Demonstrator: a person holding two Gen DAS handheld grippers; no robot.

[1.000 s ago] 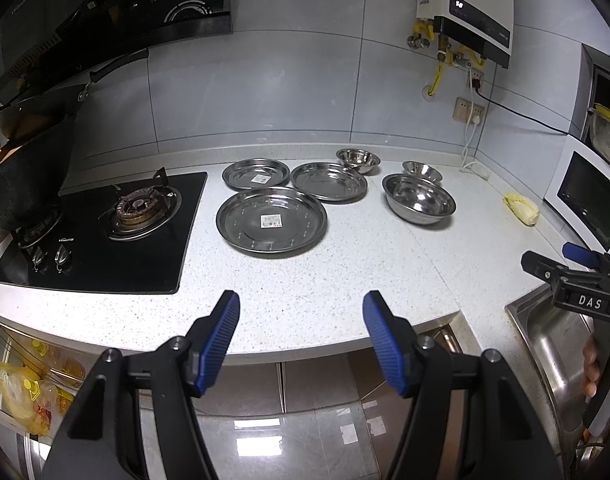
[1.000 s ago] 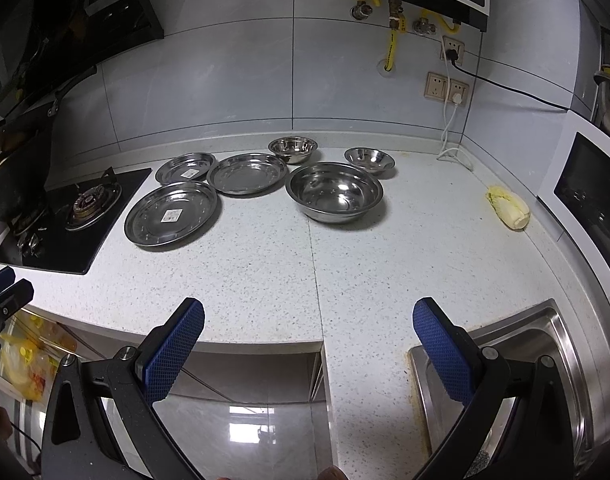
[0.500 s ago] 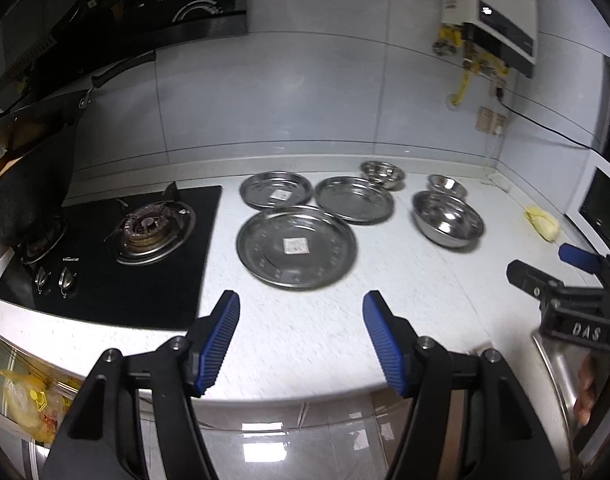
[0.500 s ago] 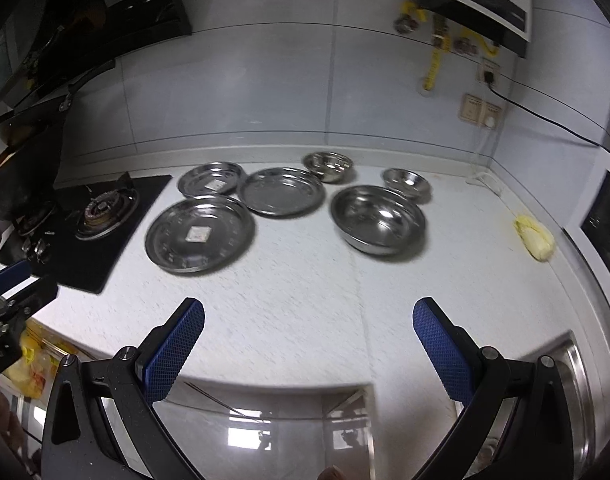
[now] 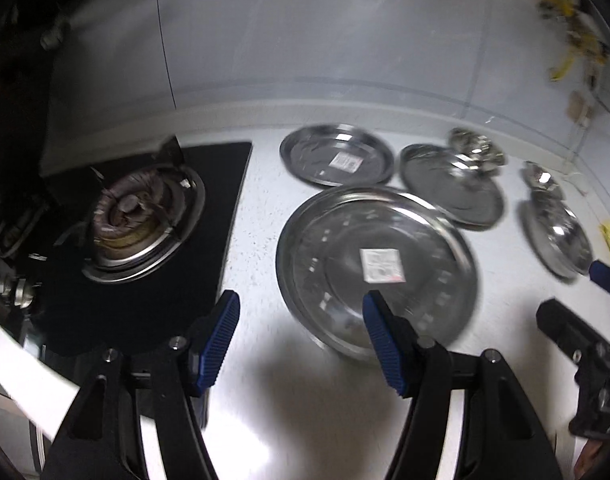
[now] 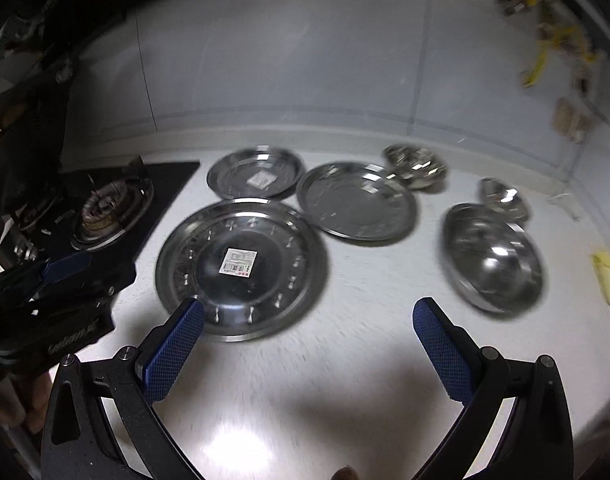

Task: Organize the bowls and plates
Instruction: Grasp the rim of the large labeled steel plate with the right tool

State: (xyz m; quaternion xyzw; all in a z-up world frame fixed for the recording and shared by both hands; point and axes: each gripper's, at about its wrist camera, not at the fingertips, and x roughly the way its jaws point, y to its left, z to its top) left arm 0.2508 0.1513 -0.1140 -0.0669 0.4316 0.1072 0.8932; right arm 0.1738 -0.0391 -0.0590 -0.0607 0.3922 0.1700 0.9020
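Note:
Three steel plates lie on the white counter: a large plate (image 5: 379, 268) (image 6: 241, 268) nearest, a small plate (image 5: 337, 160) (image 6: 255, 176) behind it, a medium plate (image 5: 451, 188) (image 6: 357, 200) to its right. A large bowl (image 6: 493, 260) (image 5: 557, 236) sits further right, with two small bowls (image 6: 415, 166) (image 6: 503, 196) behind. My left gripper (image 5: 301, 336) is open and empty, just before the large plate's near-left rim. My right gripper (image 6: 309, 340) is open and empty over the counter, right of that plate's near edge.
A black gas hob (image 5: 141, 216) (image 6: 105, 212) with a burner lies left of the plates. A yellow-green vegetable (image 6: 607, 276) lies at the far right. A tiled wall (image 6: 305, 80) backs the counter. The view is dim and blurred.
Both grippers have moved forward over the counter and down toward the plates; the large plate now lies just ahead of the fingers. Both stay open.

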